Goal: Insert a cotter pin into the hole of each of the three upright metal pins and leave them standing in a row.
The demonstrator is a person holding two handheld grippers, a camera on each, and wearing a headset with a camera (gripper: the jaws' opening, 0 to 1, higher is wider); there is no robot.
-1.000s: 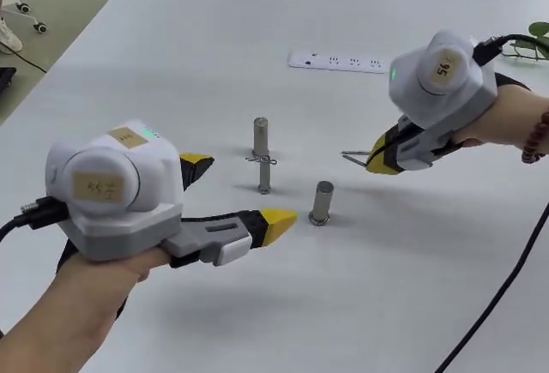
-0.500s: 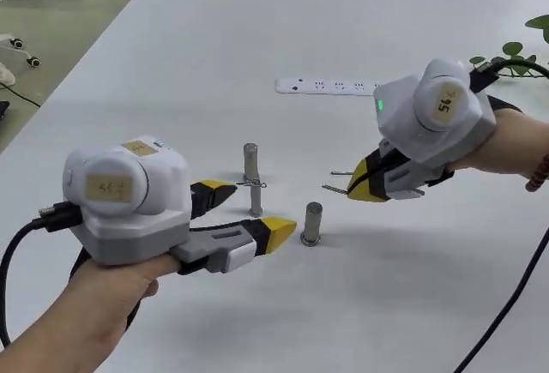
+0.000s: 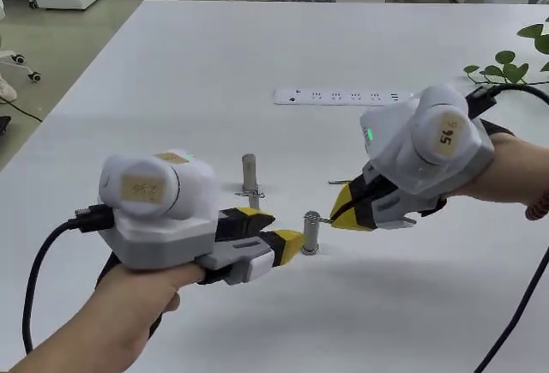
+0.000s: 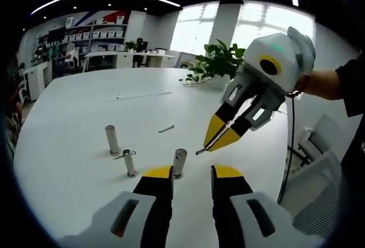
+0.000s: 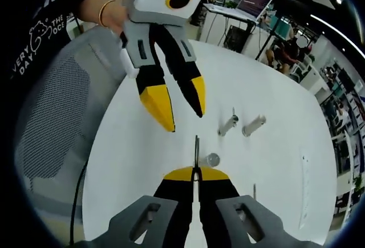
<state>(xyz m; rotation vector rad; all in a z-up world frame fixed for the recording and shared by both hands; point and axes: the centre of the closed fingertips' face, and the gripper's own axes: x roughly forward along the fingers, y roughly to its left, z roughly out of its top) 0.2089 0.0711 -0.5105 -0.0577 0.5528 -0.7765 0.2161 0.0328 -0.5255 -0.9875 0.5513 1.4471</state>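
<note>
The right gripper (image 3: 339, 214) is squeezed shut on a cotter pin (image 5: 196, 151). The thin pin sticks out past the yellow tips. It lies flat, and its free end points at the top of the near metal pin (image 3: 311, 231). The end is just beside that top, and I cannot tell if they touch. The near metal pin stands straight up on the white table (image 3: 171, 64). So the cotter pin goes sideways and the metal pin goes up and down, like a cross. I cannot see the hole, so I think the right gripper must line the tip up with care and then push it across. The left gripper (image 4: 193, 174) is on the other side of the near metal pin. Its jaws are apart and hold nothing, and the pin stands just in front of the gap. It looks ready to steady the pin. Behind the near metal pin is the middle metal pin (image 4: 130, 162), which already has a pin through it. Behind that is the far metal pin (image 4: 112, 139). A spare cotter pin (image 4: 166, 129) lies near them, and a power strip (image 3: 343, 97) lies far behind.
</note>
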